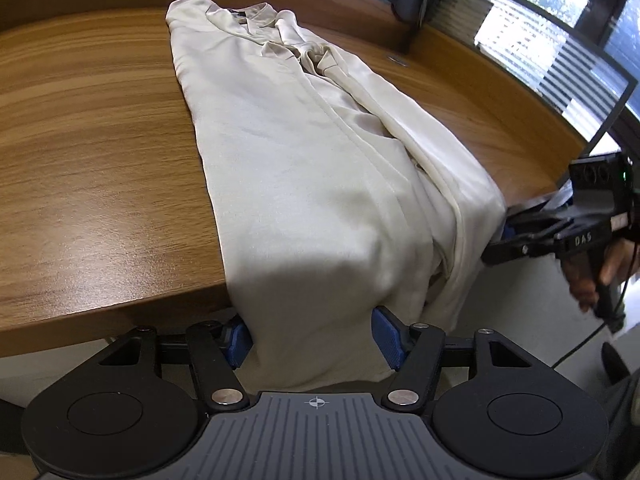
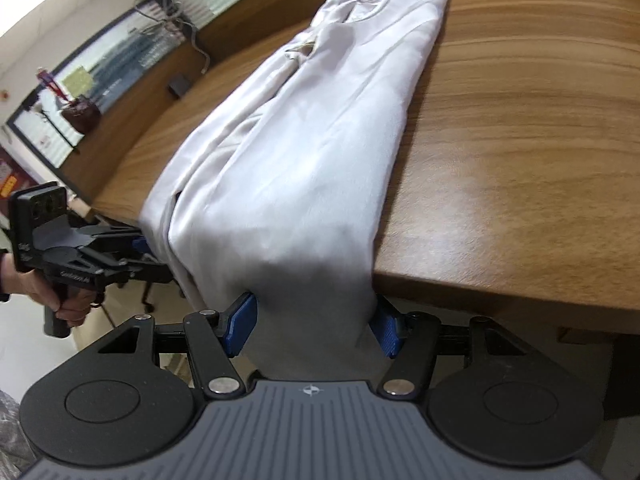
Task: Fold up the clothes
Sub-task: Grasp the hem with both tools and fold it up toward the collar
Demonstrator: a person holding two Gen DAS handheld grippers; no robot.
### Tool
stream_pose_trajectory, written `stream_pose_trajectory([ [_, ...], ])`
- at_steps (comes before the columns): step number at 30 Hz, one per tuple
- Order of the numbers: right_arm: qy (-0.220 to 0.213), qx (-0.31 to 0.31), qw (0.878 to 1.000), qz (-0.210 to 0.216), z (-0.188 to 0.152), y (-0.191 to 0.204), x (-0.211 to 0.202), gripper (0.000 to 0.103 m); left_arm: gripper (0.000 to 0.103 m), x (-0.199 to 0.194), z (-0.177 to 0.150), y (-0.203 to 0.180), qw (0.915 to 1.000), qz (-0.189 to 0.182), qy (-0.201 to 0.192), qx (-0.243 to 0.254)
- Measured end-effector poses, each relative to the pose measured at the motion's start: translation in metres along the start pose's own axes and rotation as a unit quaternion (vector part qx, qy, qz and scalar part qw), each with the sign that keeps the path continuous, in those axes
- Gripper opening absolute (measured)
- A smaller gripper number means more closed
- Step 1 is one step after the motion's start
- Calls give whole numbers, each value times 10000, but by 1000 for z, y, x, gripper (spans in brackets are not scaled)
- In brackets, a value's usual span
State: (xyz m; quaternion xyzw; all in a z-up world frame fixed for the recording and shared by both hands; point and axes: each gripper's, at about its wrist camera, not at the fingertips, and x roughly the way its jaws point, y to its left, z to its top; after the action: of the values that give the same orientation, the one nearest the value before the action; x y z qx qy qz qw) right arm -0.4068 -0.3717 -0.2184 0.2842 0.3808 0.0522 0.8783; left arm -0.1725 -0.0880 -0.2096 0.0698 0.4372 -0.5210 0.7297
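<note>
A cream garment [image 1: 304, 152], folded into a long narrow strip, lies across the wooden table [image 1: 100, 168]; its collar end is far away and its near end hangs over the table's front edge. My left gripper [image 1: 314, 332] is open at that hanging end, its blue pads [image 1: 240, 340] flanking flat, unbunched cloth. In the right wrist view the same garment [image 2: 304, 168] droops between the blue pads [image 2: 242, 322] of my right gripper [image 2: 314, 326], also open. Each gripper shows from the side in the other's view: right gripper [image 1: 532, 236], left gripper [image 2: 100, 264], tips hidden behind the cloth.
The table [image 2: 520, 160] has a raised wooden back ledge with a dark pouch [image 1: 408, 4] and cables [image 2: 176, 16] on it. A small black box [image 2: 180, 84] sits far left. Windows with blinds [image 1: 540, 52] line the wall. A hand [image 2: 60, 304] grips the left tool's handle.
</note>
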Motion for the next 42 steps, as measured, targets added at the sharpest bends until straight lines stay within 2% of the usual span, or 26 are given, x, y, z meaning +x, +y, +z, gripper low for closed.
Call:
stream_pose_trajectory([
  [1,10,18,9999,101,-1,0,-1,62,65,-2,2,1,10000,-49,-8,-86],
  [3,11,57,9995,299,-3,1,-4,49,65,-5,7,1,9994,-214,23,-259],
  [8,-28,84,9980,633,0,1,-15,38,63,-14,10,3,9985,-415,35,-342],
  [9,-33,74,9977,672,2,1,-17,33,58,-16,10,4,9982,-460,12,-391],
  [10,-23,50,9975,698,4,1,-19,28,45,-17,11,5,9976,-523,-34,-459],
  [12,8,-9,9973,739,8,1,-21,9,28,-20,14,3,9970,-631,-84,-436],
  [14,46,55,9965,833,12,-1,-22,3,19,-22,20,-4,9969,-701,-96,-339],
  [16,57,104,9951,983,16,-2,-28,2,19,-24,27,-9,9966,-751,-108,-309],
  [19,17,114,9925,1217,27,3,-38,2,19,-31,41,-11,9947,-860,-127,-555],
  [21,-89,185,9902,1379,36,5,-45,2,18,-40,50,-14,9936,-921,-275,-587],
  [22,-146,207,9893,1436,41,6,-49,2,11,-44,55,-15,9927,-974,-341,-620],
  [26,-363,244,9868,1558,62,8,-63,2,3,-56,78,-15,9907,-1044,-591,-636],
  [30,-377,117,9878,1508,83,10,-66,2,5,-53,91,-12,9956,-797,-364,-327],
  [33,-309,-30,9883,1494,88,13,-64,2,25,-54,86,-7,9978,-620,-210,-135],
  [37,-279,43,9904,1353,81,16,-65,2,42,-58,64,-3,9988,-478,52,74],
  [41,-165,154,9927,1183,69,18,-65,2,48,-55,30,7,9987,-425,259,-132],
  [42,-116,155,9932,1149,67,18,-65,2,52,-52,22,10,9986,-394,303,-199],
])
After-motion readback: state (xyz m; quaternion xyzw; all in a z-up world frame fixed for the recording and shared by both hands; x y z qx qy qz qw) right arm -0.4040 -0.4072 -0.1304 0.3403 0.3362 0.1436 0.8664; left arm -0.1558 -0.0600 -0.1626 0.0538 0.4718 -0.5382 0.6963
